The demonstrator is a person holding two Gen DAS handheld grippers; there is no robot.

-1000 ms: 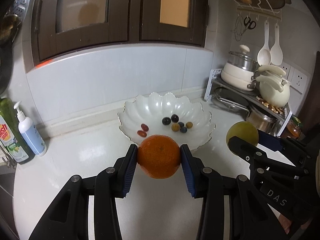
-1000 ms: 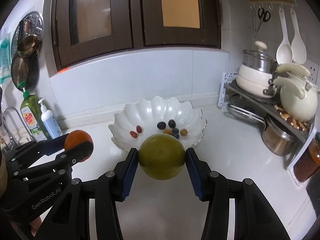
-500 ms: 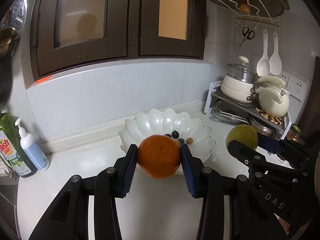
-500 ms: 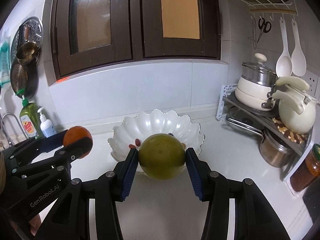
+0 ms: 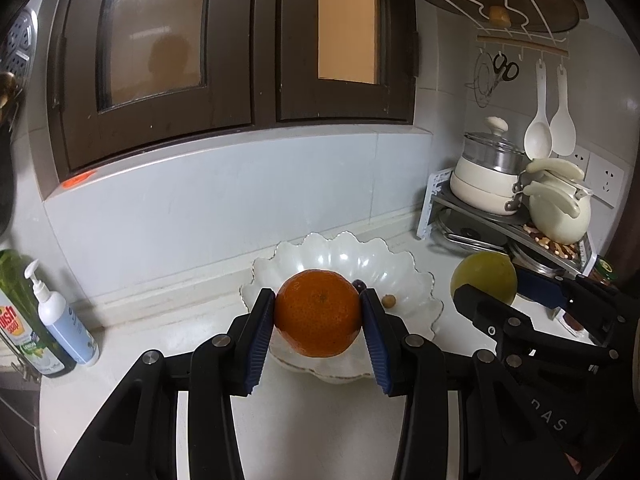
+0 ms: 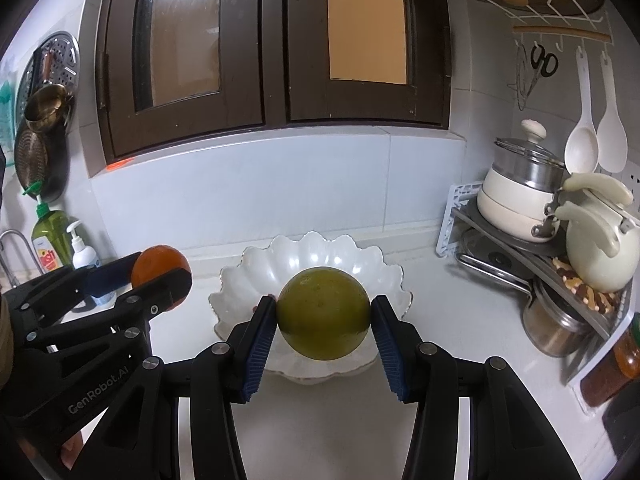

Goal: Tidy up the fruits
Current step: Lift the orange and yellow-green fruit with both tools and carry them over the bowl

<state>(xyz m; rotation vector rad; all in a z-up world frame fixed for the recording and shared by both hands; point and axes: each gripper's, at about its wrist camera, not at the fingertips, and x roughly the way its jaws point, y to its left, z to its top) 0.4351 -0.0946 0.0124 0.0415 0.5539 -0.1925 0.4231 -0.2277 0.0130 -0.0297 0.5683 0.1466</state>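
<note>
Left gripper (image 5: 318, 314) fingers (image 5: 256, 340) clamped on orange (image 5: 318, 312); right gripper (image 6: 323, 314) clamped on green fruit (image 6: 323, 312), before scalloped bowl (image 5: 416, 276).

Ahead of both jaws stands the white scalloped bowl (image 5: 416, 276), and the white counter (image 6: 448, 312) around it is bare. Right of the jaws the metal rack with pots (image 6: 516, 240) blocks the way. Left of them stand the soap bottles (image 5: 60, 320), probably near a sink.
</note>
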